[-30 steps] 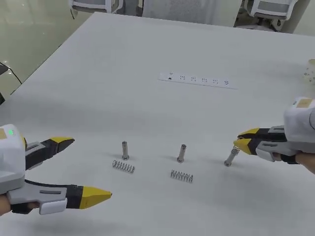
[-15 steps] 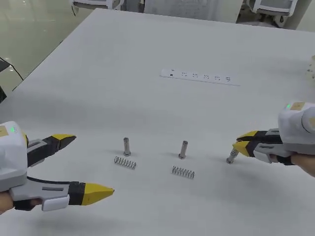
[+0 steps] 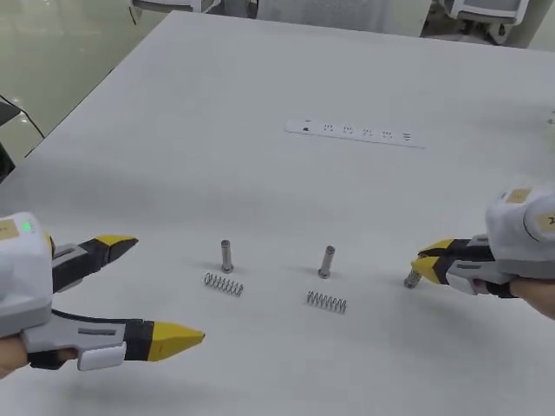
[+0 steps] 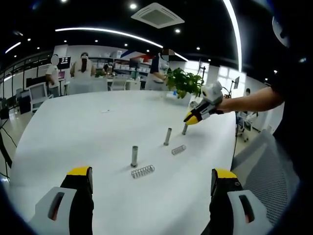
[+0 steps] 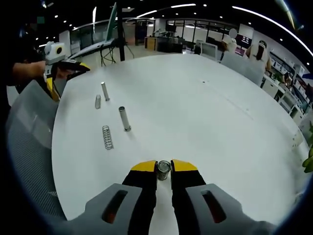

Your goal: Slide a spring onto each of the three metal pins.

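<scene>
White table (image 3: 260, 191), open-plan office (image 5: 171, 41), left fingers (image 4: 80, 174) apart, right fingers (image 5: 144, 167) clamped on spring (image 5: 163, 169)

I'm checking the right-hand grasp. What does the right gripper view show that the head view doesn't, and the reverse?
Right gripper view: the spring end-on, its coil ring pinched between the tips of the right gripper. Head view: the same gripper side-on, tips down at the third pin on the table. Both: the left pin and middle pin bare, a loose spring beside each, and the left gripper open.
</scene>
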{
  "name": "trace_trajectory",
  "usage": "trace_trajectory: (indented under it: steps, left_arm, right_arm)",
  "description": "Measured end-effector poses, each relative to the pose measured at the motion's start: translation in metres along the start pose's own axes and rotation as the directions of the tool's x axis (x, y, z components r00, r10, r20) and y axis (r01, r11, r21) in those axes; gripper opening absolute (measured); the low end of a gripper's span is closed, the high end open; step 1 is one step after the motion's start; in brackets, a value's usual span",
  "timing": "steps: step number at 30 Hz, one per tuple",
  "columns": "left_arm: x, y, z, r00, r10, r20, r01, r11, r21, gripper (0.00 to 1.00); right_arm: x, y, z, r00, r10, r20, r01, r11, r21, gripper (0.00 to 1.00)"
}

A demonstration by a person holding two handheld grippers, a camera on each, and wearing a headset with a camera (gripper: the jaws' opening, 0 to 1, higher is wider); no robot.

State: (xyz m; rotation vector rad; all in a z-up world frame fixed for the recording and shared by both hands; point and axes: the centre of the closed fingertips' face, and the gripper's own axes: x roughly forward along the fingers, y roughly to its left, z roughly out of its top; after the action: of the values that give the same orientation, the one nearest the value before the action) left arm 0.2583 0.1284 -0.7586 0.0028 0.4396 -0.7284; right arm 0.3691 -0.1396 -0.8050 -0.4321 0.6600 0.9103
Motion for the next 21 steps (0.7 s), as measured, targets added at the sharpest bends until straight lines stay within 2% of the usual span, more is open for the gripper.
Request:
trace_trajectory:
  steps: [5, 6, 17, 21]
  left_arm:
    - [-0.0005, 0.0007, 0.0006, 1.0, 0.001, -0.001, -0.001, 1.0, 0.002, 0.98]
    - [-0.0005, 0.0007, 0.0004, 1.0, 0.001, -0.002, -0.001, 1.0, 0.002, 0.98]
    - [0.001, -0.0027, 0.0008, 1.0, -0.009, -0.003, 0.009, 1.0, 0.0, 0.98]
    - [-0.0001, -0.0029, 0.0018, 1.0, -0.009, -0.001, 0.009, 1.0, 0.002, 0.98]
  right_arm:
    - [0.004, -0.0007, -0.0064, 0.9999, 0.0, -0.012, 0.0, 1.0, 0.003, 0.08]
    - [0.0037, -0.0012, -0.0044, 1.0, -0.003, 0.001, 0.003, 1.0, 0.007, 0.08]
    - [0.0044, -0.0015, -0.0055, 1.0, 0.008, -0.006, -0.008, 1.0, 0.03, 0.09]
    - [0.0044, -0.0005, -0.0046, 1.0, 0.006, -0.002, -0.006, 0.999, 0.041, 0.13]
